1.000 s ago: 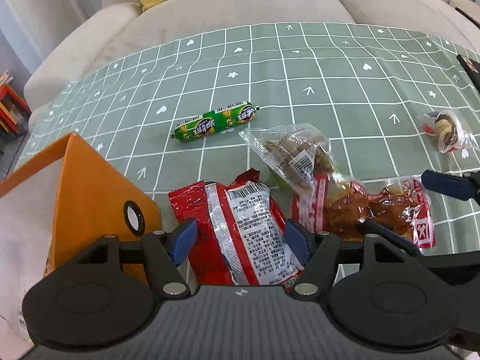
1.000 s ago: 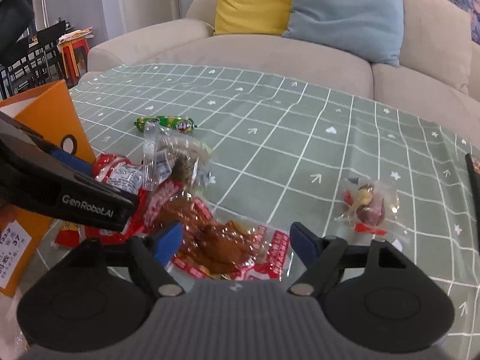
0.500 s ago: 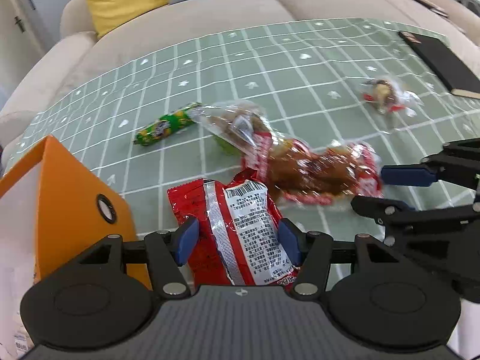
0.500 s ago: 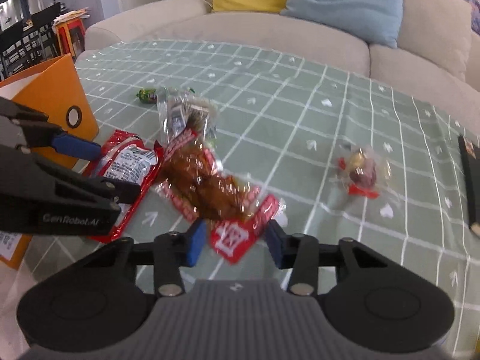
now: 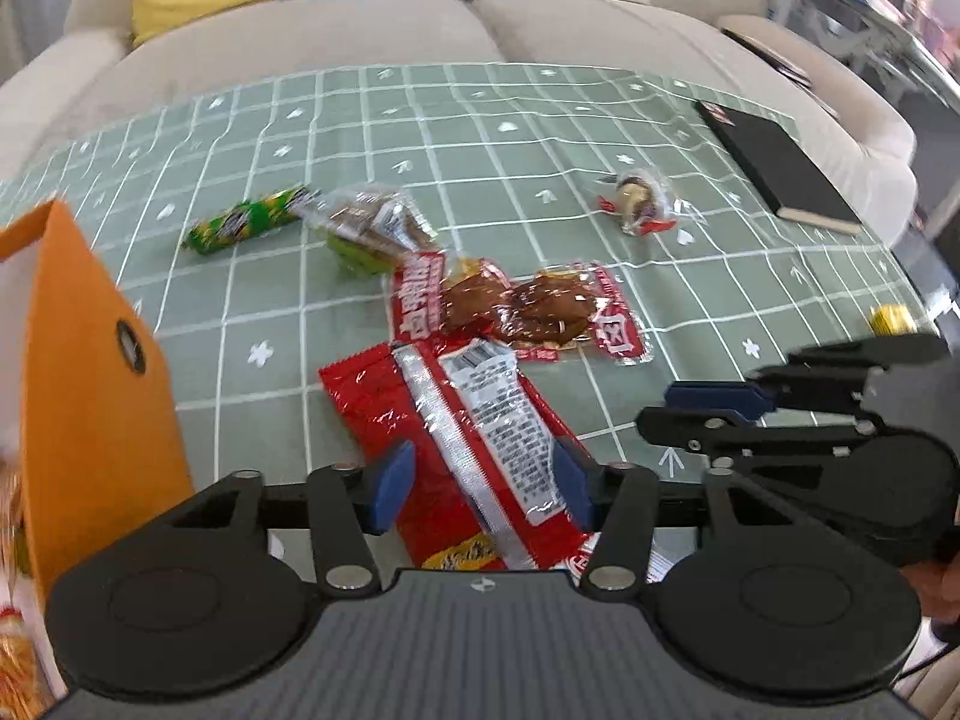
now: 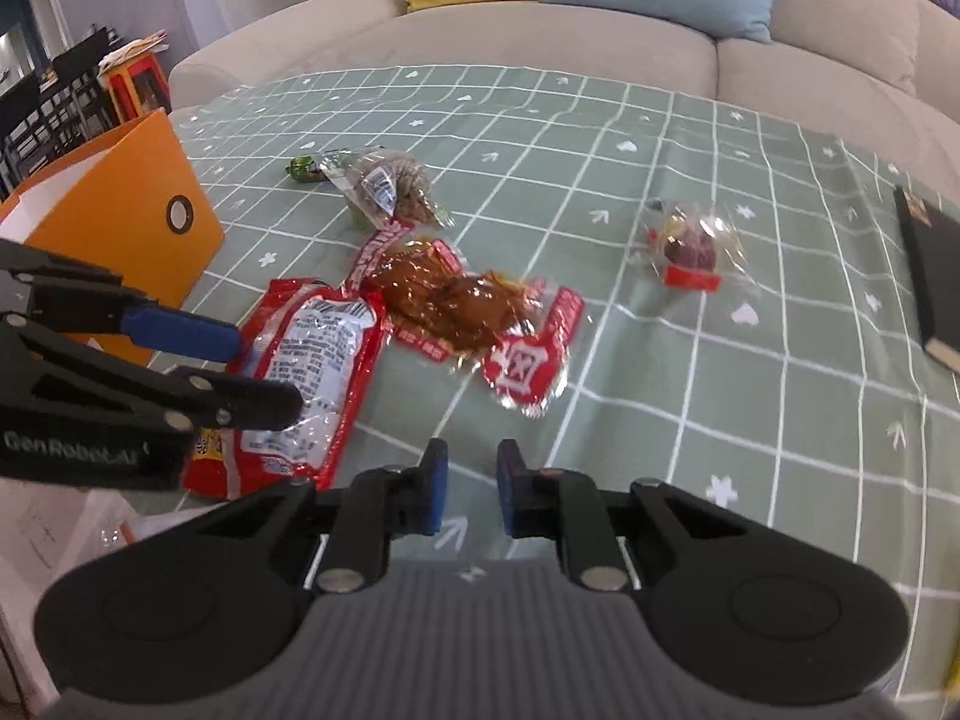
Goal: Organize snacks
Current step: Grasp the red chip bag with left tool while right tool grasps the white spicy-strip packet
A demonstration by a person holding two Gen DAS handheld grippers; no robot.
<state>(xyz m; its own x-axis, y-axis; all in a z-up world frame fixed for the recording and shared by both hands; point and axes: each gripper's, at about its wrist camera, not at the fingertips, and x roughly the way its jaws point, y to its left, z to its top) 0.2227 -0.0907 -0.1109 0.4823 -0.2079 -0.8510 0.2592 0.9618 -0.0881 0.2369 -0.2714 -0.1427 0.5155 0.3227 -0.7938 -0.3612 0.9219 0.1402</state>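
Observation:
A red snack packet (image 5: 456,420) lies on the green checked tablecloth, and my left gripper (image 5: 480,483) is open with a finger on each side of its near end; it also shows in the right wrist view (image 6: 312,372). A clear pack of brown meat (image 5: 528,306) (image 6: 456,300) lies just beyond it. My right gripper (image 6: 468,495) hovers empty above the cloth near the front edge, jaws narrowed to a small gap. A green sausage (image 5: 252,219), a clear nut bag (image 5: 372,228) (image 6: 390,186) and a small wrapped sweet (image 5: 642,210) (image 6: 690,252) lie farther back.
An orange box (image 5: 90,372) (image 6: 120,216) stands at the left edge. A black notebook (image 5: 774,162) lies at the far right. A small yellow object (image 5: 891,318) sits at the right edge. A beige sofa (image 6: 540,42) with cushions is behind the table.
My right gripper has let go of the meat pack, which now lies on the cloth, pulled back toward the front edge and narrowed. My left gripper stays around the red packet.

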